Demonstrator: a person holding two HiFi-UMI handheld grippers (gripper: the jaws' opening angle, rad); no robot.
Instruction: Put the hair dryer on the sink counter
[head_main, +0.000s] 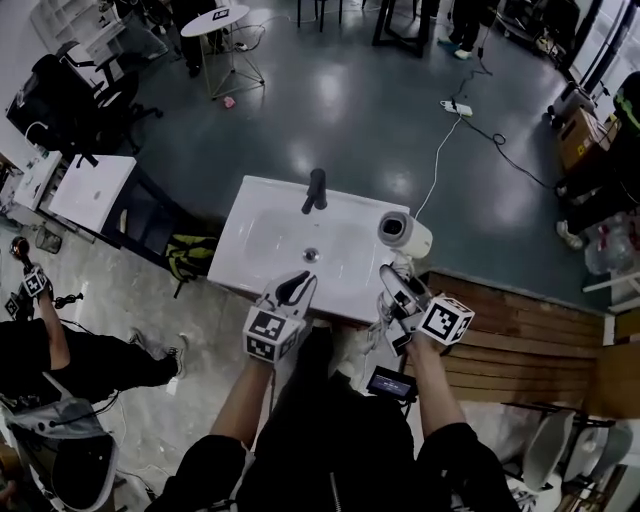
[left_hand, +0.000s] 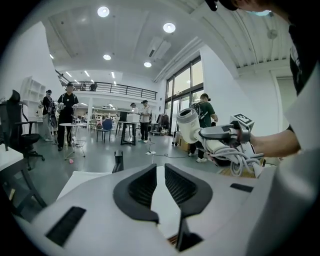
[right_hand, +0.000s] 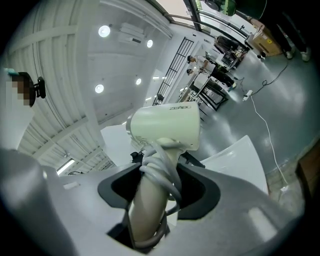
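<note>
- You are holding the cream plastic hair dryer (right_hand: 165, 127) by its handle. The right gripper (right_hand: 157, 187) is clamping wide around it, with the grey cord (right_hand: 161, 167) wound under the pads.
- It is hovering barrel-up over the right edge of the white glossy sink counter (head_main: 240, 235), not yet set down.
- It is probably light and rigid but top-heavy, with a slick shell, so the corded handle is giving you the surest hold.
- Your left gripper (head_main: 297, 289) is idling over the front rim with its jaws nearly together and empty.
- Beyond the black faucet (head_main: 316, 190), a dark polished floor (head_main: 350, 100) is reflecting the ceiling lights.
</note>
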